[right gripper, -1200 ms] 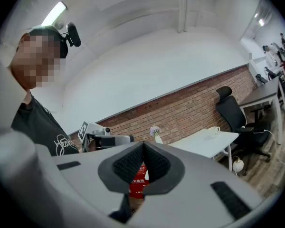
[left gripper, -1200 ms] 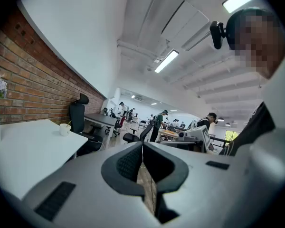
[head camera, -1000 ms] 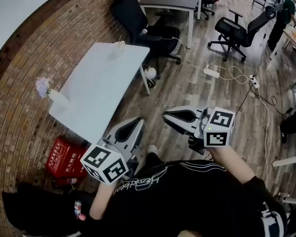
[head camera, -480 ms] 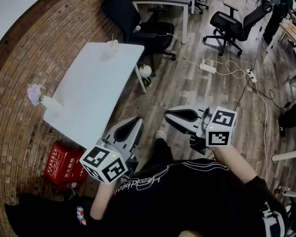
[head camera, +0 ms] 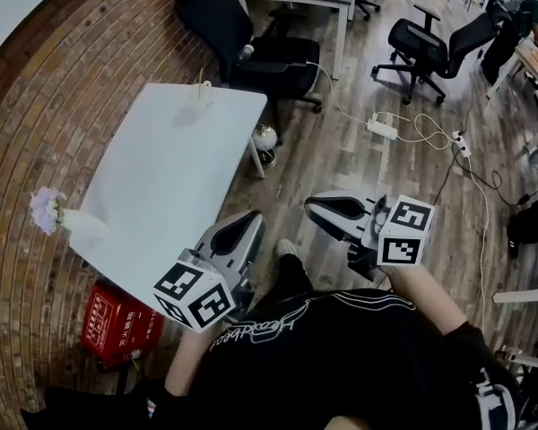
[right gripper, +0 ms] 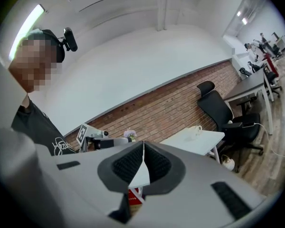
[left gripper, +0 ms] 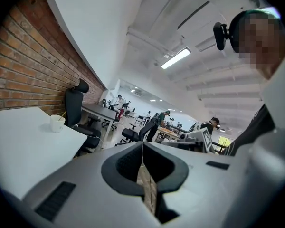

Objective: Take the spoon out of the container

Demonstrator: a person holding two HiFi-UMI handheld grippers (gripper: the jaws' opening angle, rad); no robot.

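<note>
Moved nearer to the white table (head camera: 161, 168) over the last second: seen larger and lower in the head view now, with the vase of purple flowers (head camera: 52, 215) slid toward the left edge and the red box (head camera: 117, 316) under the near corner sunk toward the bottom. Carried both grippers along in front of the waist, same spacing as before.

Nothing of the task done yet, by the look of it. Can make out the spoon (left gripper: 62, 115) only as a thin stick leaning out of the white cup (left gripper: 56, 123), standing upright at the far end of the table and well apart from both grippers. Still to come, as a judgement: closing the rest of the way to that end, reaching over the tabletop, pinching the handle and lifting it clear of the rim.

Left gripper (head camera: 249, 220) held out ahead of the black shirt (head camera: 341, 356), tipped slightly downward, nose aimed along the table's near edge; jaws pressed together with nothing between them, only floor showing past the slit. Right gripper (head camera: 316, 208) held about level, nose turned across toward the table; likewise closed tight and empty. Forearms tucked close to the body, marker cubes nearest the torso.
</note>
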